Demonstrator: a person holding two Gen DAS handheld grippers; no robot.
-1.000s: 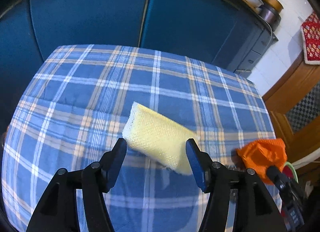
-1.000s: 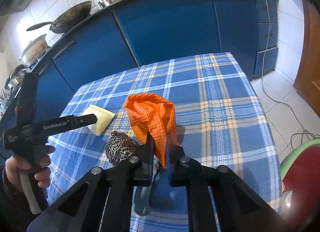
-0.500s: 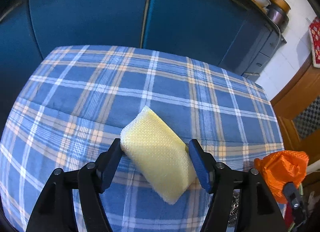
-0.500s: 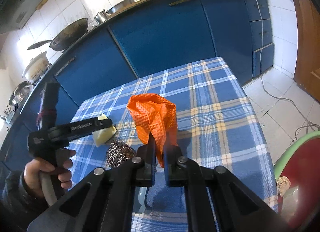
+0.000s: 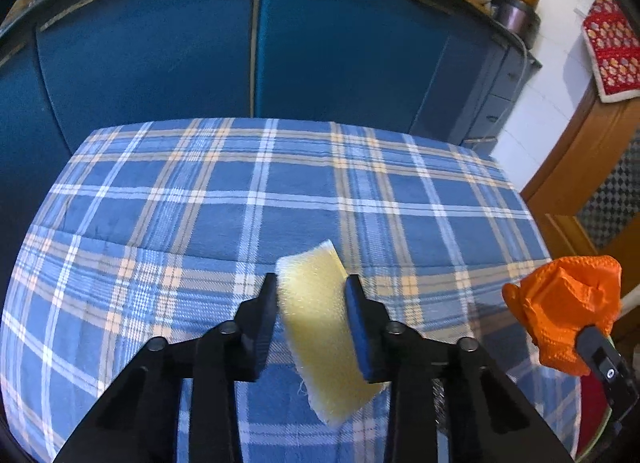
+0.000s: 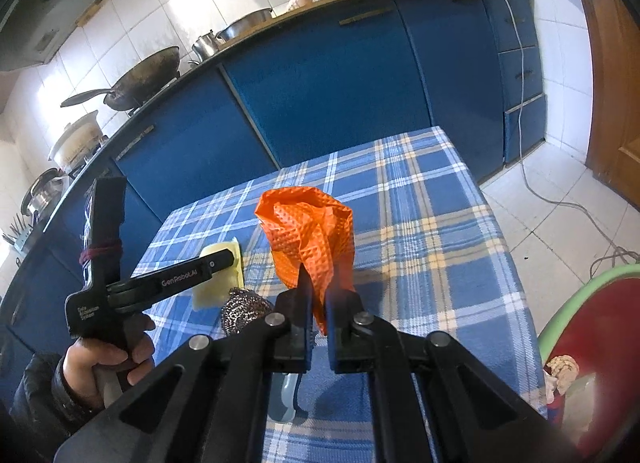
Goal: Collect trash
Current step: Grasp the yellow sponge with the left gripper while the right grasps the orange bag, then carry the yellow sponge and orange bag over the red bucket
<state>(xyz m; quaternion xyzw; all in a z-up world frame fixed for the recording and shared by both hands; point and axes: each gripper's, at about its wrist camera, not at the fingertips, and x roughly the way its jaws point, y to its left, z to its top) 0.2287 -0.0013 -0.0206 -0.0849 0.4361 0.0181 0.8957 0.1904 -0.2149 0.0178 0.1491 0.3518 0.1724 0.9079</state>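
My left gripper [image 5: 311, 291] is shut on a yellow sponge [image 5: 320, 327] and holds it above the blue plaid tablecloth [image 5: 200, 215]. The sponge also shows in the right wrist view [image 6: 218, 283], pinched in the left gripper [image 6: 228, 259]. My right gripper [image 6: 318, 295] is shut on a crumpled orange cloth [image 6: 312, 231], held above the table; the cloth also shows at the right of the left wrist view [image 5: 564, 307]. A steel wool scrubber [image 6: 244, 309] lies on the tablecloth [image 6: 420, 247] just left of the right gripper.
A bin with a green rim and red inside [image 6: 592, 347] stands at the table's right, trash in it. A pale blue utensil [image 6: 286, 399] lies under the right gripper. Blue cabinets [image 5: 340, 43] stand behind the table; pans sit on the counter [image 6: 140, 79].
My left gripper closed on the yellow sponge and lifted it off the tablecloth. My right gripper rose a little with the orange cloth still in it.
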